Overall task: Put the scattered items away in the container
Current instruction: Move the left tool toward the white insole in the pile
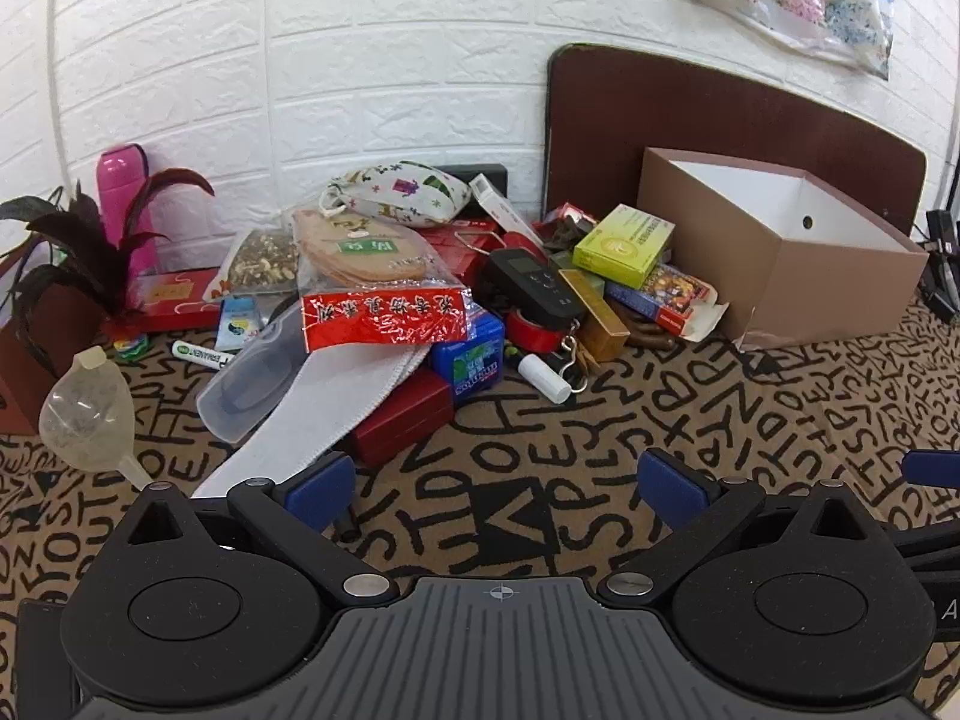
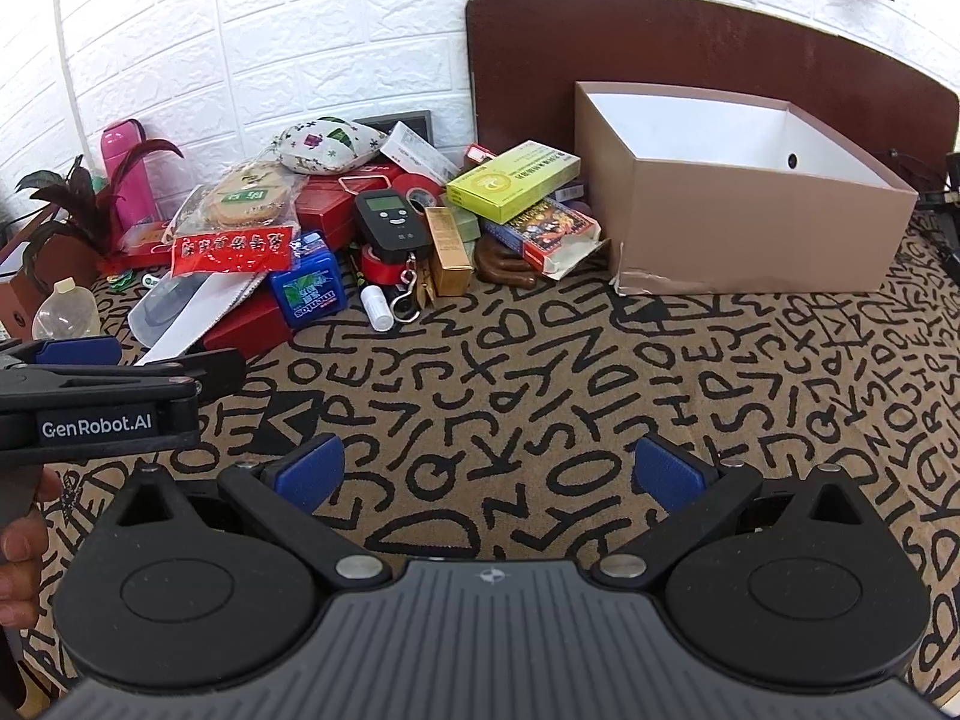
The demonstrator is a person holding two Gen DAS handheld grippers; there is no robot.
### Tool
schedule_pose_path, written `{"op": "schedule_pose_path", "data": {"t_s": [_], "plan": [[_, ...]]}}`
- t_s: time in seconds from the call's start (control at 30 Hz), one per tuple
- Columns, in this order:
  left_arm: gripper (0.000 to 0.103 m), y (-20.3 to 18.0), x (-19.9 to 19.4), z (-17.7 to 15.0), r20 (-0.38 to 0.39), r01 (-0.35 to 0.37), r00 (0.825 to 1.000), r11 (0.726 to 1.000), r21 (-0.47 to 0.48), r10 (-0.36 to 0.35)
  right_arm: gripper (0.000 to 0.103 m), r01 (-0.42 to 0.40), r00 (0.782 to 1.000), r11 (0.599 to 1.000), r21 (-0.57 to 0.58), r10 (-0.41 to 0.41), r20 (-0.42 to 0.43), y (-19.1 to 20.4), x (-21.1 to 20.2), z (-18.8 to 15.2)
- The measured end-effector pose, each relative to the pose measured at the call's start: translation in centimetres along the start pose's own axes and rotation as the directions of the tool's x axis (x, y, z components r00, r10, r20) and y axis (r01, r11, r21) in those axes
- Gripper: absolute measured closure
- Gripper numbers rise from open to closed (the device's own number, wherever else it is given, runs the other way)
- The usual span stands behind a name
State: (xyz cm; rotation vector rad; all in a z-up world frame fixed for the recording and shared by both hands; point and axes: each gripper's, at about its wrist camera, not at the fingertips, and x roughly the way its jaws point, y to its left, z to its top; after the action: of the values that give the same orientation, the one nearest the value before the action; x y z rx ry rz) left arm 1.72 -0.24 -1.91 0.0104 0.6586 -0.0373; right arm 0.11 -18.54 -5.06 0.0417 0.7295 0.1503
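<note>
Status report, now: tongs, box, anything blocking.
Left tongs and right tongs open, empty. Box empty, upright. Pile untouched left of it. Path clear.

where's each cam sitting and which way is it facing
Left wrist: on the left gripper, angled down at the clutter pile; own open fingers show.
Right wrist: on the right gripper, angled down at the cloth and box; own open fingers, left gripper and a hand show.
Shared: box, blue mint tin, green box.

wrist cams angled down, share pile (image 1: 420, 276)
</note>
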Motion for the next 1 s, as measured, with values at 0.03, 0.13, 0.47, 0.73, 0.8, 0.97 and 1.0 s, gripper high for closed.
{"op": "schedule_pose_path", "data": {"t_s": [0.03,0.13,0.47,0.73,0.8,0.97,1.0], "plan": [[0.0,-0.1,0.1,0.0,-0.002,0.003,1.0,1.0,0.003,-0.003,0.0,0.003,1.0,1.0,0.004,-0.003,-0.001,-0.1,0.0,0.0],[0.0,-0.3,0.3,0.0,-0.007,0.01,1.0,1.0,0.011,-0.01,0.0,0.007,1.0,1.0,0.01,-0.007,-0.005,-0.2,0.2,0.0],[0.0,0.2,1.6,-0.2,-0.038,0.015,0.999,1.0,0.005,-0.015,0.0,-0.001,1.0,1.0,0.014,0.001,-0.031,-0.2,1.4,0.0],[0.0,2.2,2.6,-0.8,-0.063,0.026,0.998,0.998,-0.059,-0.03,0.0,-0.016,0.997,1.0,0.015,0.017,-0.073,0.3,3.3,-0.1],[0.0,3.2,3.0,-0.9,-0.08,0.023,0.996,0.997,-0.074,-0.028,0.0,-0.029,0.996,1.0,0.012,0.03,-0.083,0.7,4.1,-0.3],[0.0,6.8,4.1,-0.7,-0.088,0.029,0.995,0.994,-0.102,-0.038,0.0,-0.042,0.99,0.999,-0.017,0.039,-0.136,2.6,6.8,-0.1],[0.0,7.5,4.3,-0.6,-0.084,0.026,0.996,0.995,-0.097,-0.034,0.001,-0.068,0.988,0.997,-0.02,0.065,-0.142,3.0,7.3,-0.1]]}}
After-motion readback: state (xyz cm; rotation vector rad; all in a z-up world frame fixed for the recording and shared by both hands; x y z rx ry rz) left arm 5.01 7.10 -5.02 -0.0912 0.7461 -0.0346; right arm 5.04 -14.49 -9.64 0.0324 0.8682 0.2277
